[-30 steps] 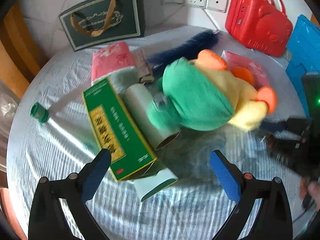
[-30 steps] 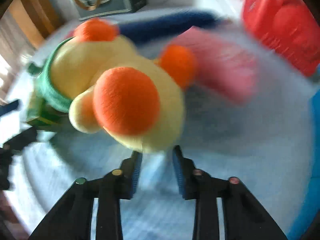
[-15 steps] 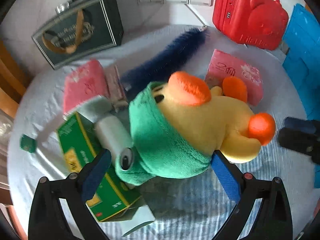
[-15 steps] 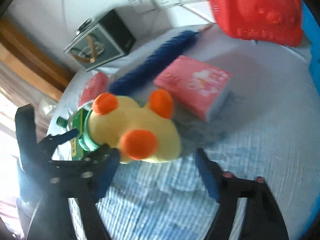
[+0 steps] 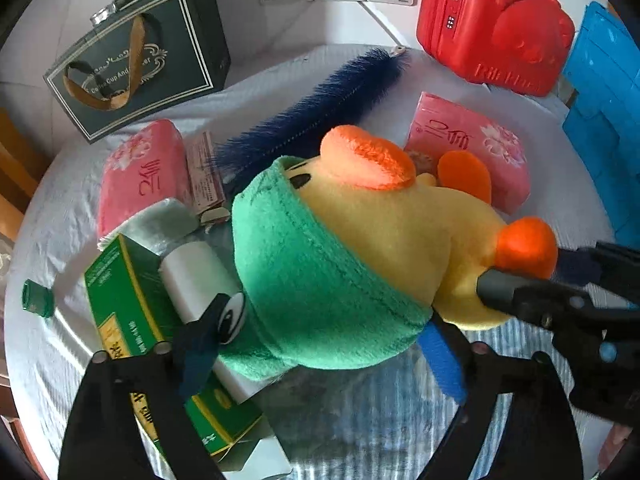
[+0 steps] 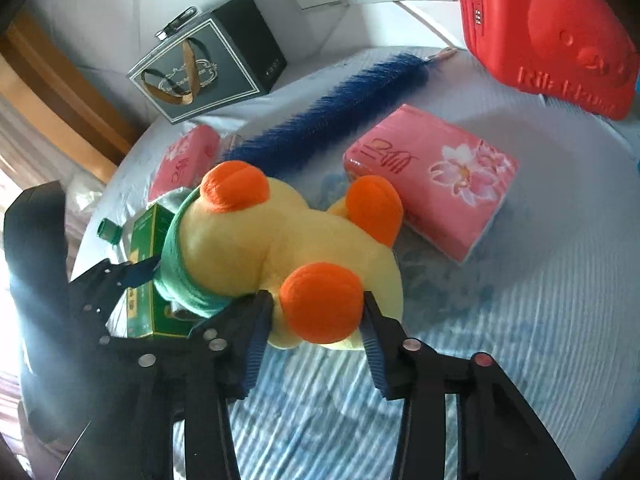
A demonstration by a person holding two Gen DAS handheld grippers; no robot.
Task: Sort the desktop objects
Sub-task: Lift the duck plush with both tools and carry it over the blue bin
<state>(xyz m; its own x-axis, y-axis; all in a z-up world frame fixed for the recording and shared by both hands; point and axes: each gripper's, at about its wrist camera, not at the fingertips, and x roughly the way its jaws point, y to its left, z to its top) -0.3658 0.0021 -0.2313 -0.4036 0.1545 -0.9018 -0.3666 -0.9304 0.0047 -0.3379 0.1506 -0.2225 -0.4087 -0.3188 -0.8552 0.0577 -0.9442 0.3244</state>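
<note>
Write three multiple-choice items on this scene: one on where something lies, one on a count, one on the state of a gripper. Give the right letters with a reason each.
1. Where does the blue brush lie?
A. Between the two pink tissue packs, behind the plush duck
B. Inside the red case
C. On top of the dark gift bag

2. How many pink tissue packs are on the table?
A. One
B. Two
C. Four

3. What is the right gripper doing?
A. Hanging open over bare cloth
B. Closed on the green box
C. Closed around the duck's orange foot

Answers:
1 A: the brush runs aslant behind the plush duck, with one pack on each side.
2 B: one pack lies right of the duck, the other left.
3 C: the jaws have just been closing and both fingers flank the orange foot, pads against it.
</note>
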